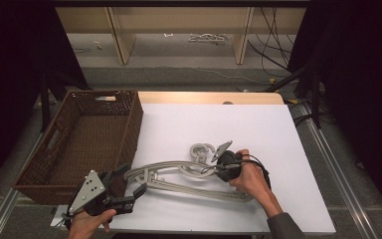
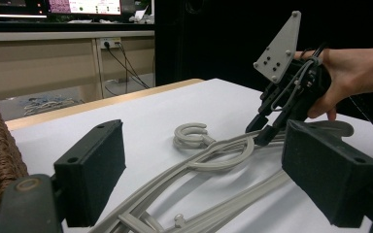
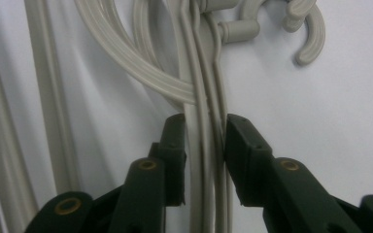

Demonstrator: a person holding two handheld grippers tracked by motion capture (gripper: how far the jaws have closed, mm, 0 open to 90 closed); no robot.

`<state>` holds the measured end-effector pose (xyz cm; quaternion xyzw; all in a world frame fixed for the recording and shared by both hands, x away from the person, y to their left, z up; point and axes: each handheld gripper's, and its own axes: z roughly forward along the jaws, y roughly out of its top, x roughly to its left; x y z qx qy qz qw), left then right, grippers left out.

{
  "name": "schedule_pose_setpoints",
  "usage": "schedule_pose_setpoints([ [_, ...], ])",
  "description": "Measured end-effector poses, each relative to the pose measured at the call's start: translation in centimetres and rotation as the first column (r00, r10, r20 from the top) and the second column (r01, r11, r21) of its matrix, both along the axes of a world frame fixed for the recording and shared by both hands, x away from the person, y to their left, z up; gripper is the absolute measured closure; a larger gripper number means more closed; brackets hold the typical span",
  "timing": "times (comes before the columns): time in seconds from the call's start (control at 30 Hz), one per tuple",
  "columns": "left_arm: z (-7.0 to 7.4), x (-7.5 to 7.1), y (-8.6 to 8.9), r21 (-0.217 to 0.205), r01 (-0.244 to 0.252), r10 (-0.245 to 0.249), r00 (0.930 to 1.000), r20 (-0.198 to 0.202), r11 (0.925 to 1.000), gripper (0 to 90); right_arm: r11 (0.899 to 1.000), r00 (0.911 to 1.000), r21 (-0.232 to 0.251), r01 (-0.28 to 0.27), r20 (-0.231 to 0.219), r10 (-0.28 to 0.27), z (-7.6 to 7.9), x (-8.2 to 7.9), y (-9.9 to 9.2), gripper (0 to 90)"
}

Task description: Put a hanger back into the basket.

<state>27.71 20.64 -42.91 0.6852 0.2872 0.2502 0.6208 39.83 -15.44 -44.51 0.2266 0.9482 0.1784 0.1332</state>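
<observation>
The right gripper (image 3: 204,145) was clamped on the grey plastic hangers' (image 3: 201,87) necks between its pads; a centred, square grip was advisable.

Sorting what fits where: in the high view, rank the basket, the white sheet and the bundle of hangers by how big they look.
1. White sheet
2. Basket
3. Hangers

The sheet covers most of the tabletop; the basket clearly outsizes the hangers.

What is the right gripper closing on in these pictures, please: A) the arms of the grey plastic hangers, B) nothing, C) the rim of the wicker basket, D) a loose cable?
A: the right gripper has its pads on both sides of the hangers' bundled grey arms.
</observation>
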Motion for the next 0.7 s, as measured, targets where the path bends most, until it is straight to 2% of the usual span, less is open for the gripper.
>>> schedule_pose_setpoints([
  [0.07,0.0,0.0,-0.1,-0.002,0.001,-0.001,1.0000,-0.002,1.0000,15.8,1.000,1.0000,0.002,-0.001,-0.005,0.001,0.0,0.0,0.0,71.9],
  [0.2,0.0,0.1,-0.2,-0.002,0.005,-0.005,1.0000,-0.004,1.0000,15.8,1.000,0.9999,-0.006,-0.010,0.007,0.010,0.1,0.1,0.0,79.6],
  [0.4,0.1,0.3,-0.6,-0.016,0.015,-0.016,0.9998,-0.012,0.9997,15.8,1.000,0.9993,0.000,-0.027,0.028,0.027,0.8,-0.1,-0.3,80.6],
  [0.47,0.1,0.4,-0.6,-0.007,0.016,-0.017,0.9998,-0.007,0.9998,15.8,1.000,0.9993,-0.001,-0.031,0.022,0.031,1.0,-0.1,-0.3,80.8],
  [0.5,0.2,0.4,-0.9,0.001,0.023,-0.023,0.9995,-0.023,0.9997,15.8,0.999,0.9984,-0.004,-0.039,0.041,0.039,1.3,-0.2,-0.3,81.0],
  [0.53,0.2,0.4,-0.9,0.001,0.023,-0.023,0.9995,-0.023,0.9997,15.8,0.999,0.9984,-0.004,-0.039,0.041,0.039,1.3,-0.2,-0.3,81.0],
  [0.57,0.4,0.6,-1.5,0.044,0.018,-0.017,0.9996,-0.022,0.9989,15.8,0.999,0.9975,-0.005,-0.054,0.046,0.054,1.6,-0.3,-0.4,81.3],
  [0.6,0.4,0.6,-1.5,0.044,0.018,-0.017,0.9996,-0.022,0.9989,15.9,0.998,0.9970,-0.006,-0.055,0.054,0.055,1.7,-0.4,-0.3,81.4],
  [0.67,0.4,0.8,-2.2,0.080,0.021,-0.019,0.9994,-0.028,0.9965,15.9,0.998,0.9968,-0.006,-0.060,0.053,0.060,1.9,-0.5,-0.3,81.5],
  [0.7,0.4,1.0,-2.7,0.089,0.034,-0.030,0.9986,-0.043,0.9955,15.7,0.998,0.9956,-0.001,-0.067,0.067,0.066,2.2,-0.7,-0.3,81.6],
])
